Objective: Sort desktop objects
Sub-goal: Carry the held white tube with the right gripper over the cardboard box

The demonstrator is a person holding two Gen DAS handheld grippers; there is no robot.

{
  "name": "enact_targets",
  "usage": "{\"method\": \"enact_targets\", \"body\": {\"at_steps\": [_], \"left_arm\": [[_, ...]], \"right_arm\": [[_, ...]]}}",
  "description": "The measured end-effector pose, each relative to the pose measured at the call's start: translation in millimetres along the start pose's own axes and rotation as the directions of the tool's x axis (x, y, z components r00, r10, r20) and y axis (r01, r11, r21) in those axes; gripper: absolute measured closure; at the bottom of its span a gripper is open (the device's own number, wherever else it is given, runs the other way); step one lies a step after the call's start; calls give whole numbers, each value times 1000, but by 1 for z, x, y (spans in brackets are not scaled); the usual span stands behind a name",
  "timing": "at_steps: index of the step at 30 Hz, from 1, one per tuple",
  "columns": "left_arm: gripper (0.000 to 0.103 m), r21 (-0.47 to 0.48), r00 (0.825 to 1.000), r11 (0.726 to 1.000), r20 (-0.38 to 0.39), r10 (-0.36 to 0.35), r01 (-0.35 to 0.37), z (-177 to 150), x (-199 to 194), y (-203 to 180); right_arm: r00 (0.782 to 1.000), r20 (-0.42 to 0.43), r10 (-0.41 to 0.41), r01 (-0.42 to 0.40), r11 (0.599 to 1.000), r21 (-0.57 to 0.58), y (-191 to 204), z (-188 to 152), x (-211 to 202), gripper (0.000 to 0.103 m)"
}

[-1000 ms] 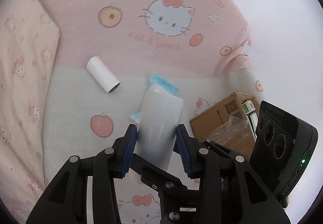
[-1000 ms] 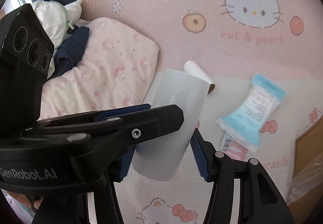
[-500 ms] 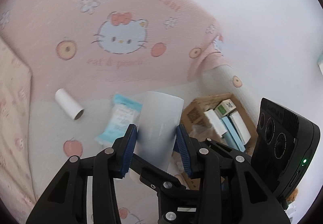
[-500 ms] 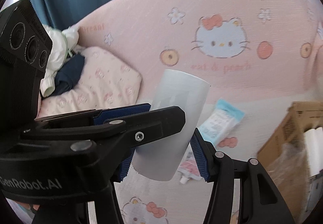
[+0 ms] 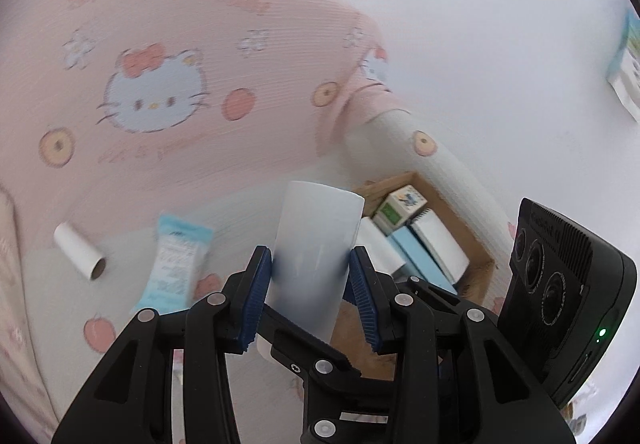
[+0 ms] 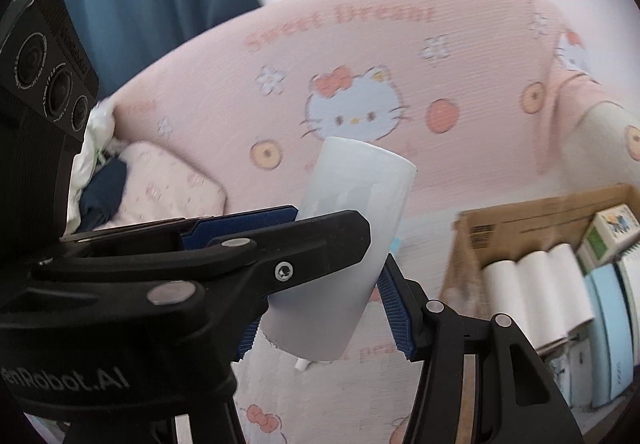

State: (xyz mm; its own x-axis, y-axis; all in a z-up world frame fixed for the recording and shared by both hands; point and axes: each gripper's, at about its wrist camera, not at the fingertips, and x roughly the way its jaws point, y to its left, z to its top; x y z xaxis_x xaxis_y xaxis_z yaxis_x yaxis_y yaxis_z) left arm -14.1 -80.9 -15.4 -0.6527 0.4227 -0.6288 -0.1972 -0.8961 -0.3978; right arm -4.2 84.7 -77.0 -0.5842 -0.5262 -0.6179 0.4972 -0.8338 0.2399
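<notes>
**White tube held by both grippers beside the box**

The left hand-held gripper (image 5: 310,284) and the right hand-held gripper (image 6: 320,280) each clamp their blue pads on the same white tube (image 5: 316,240), lifted above the bed (image 5: 60,284). The tube is plain, matte white, cylindrical, tilted slightly right. Beyond it, the cardboard box (image 6: 520,220) holds three white rolls (image 6: 536,292) side by side, pale blue boxes (image 5: 416,256) and a green-labelled carton (image 5: 396,210). On the bed lie a blue-and-white sachet (image 5: 172,264) and a smaller cardboard core (image 5: 78,254).
</notes>
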Motion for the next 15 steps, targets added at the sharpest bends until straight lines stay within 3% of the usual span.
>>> {"method": "enact_targets", "body": {"at_steps": [8,15], "left_arm": [[59,110,998,993,-49,-45,51,17,32,-49],[58,111,985,983,-103,-135,146,35,61,-79]], "right_arm": [[995,19,-93,92,994,66,-40,6,-26,51],[984,31,-178,174,979,102,-77,14,-50,51]]}}
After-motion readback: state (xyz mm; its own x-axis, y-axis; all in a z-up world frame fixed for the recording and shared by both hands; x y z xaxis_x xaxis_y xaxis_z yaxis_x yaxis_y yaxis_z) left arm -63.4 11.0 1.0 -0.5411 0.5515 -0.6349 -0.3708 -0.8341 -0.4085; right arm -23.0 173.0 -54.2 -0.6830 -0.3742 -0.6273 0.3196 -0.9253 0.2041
